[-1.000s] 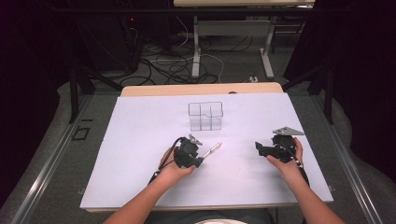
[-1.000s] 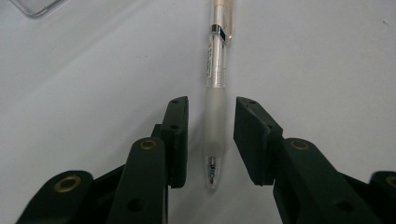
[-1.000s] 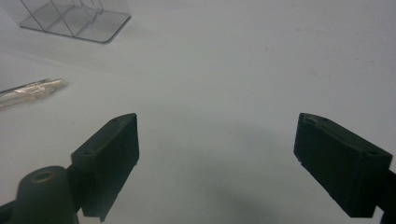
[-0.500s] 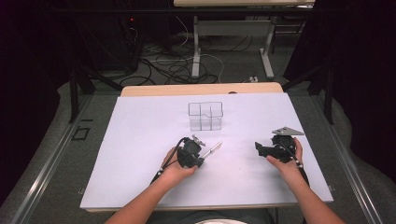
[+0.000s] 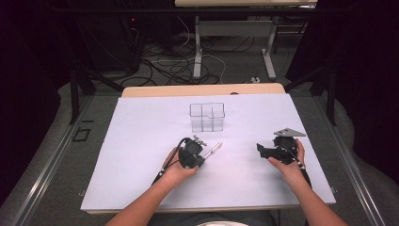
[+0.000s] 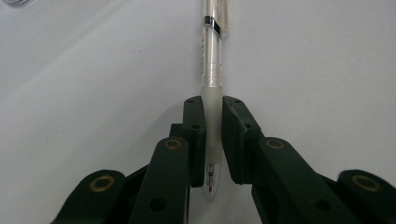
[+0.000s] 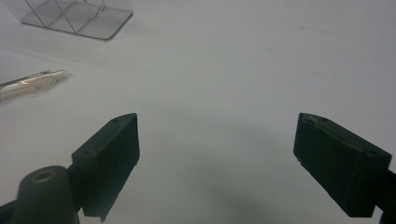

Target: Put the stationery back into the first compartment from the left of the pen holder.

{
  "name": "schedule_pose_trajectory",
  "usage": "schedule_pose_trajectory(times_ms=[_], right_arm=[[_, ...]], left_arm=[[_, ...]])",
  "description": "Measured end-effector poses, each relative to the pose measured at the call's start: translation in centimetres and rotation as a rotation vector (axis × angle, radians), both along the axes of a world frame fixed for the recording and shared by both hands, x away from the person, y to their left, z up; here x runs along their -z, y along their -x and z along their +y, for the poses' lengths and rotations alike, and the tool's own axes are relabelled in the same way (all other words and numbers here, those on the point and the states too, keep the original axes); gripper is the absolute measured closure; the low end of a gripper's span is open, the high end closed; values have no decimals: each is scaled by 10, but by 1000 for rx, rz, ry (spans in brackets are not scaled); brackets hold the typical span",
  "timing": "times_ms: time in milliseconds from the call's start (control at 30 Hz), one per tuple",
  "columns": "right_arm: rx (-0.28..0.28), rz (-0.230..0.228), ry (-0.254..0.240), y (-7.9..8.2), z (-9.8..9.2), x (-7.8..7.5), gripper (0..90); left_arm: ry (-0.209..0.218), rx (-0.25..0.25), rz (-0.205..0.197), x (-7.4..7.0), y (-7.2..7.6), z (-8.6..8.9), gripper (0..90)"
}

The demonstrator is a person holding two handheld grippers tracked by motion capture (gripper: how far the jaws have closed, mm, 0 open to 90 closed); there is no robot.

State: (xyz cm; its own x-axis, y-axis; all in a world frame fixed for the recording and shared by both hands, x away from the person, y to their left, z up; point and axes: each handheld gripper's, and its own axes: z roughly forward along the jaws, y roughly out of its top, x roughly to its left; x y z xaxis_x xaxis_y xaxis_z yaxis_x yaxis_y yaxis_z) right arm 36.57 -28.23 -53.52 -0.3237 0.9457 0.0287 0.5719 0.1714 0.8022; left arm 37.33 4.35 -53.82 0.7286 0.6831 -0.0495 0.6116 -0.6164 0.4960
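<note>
Left tongs (image 5: 203, 149) have just been closing and now pinch the pen (image 6: 211, 70) near its soft grip end, the barrel running straight out ahead between the jaws; the pen lies flat on the white counter (image 5: 141, 141), short of the clear organizer (image 5: 207, 117) and pointing roughly toward it. Risk as I judge it: the hold sits far back on the pen, so on lifting the long free end could sag or swivel in the pads, and a smooth barrel may slip; tipped, it could catch the organizer's rim. Left hand (image 5: 179, 172) lies low on the counter, forearm angled in from the bottom, tongs aimed up and right. Right tongs (image 7: 217, 154) stand spread wide over bare counter, nothing between them; right hand (image 5: 287, 162) rests near the right edge, aimed left.
</note>
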Motion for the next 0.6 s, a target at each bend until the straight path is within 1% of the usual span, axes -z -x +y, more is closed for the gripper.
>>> schedule_pose_trajectory(times_ms=[100,333,500,600], right_arm=[[-1,0,-1,0,0,0,142],[-1,-2,1,0,0,0,143],[-1,-4,2,0,0,0,144],[-7,-8,7,0,0,-1,147]], left_arm=[[8,-1,9,0,-1,1,802],[8,-1,19,-1,-2,1,805],[20,-2,40,-2,-4,2,806],[24,0,42,-3,-3,4,806]])
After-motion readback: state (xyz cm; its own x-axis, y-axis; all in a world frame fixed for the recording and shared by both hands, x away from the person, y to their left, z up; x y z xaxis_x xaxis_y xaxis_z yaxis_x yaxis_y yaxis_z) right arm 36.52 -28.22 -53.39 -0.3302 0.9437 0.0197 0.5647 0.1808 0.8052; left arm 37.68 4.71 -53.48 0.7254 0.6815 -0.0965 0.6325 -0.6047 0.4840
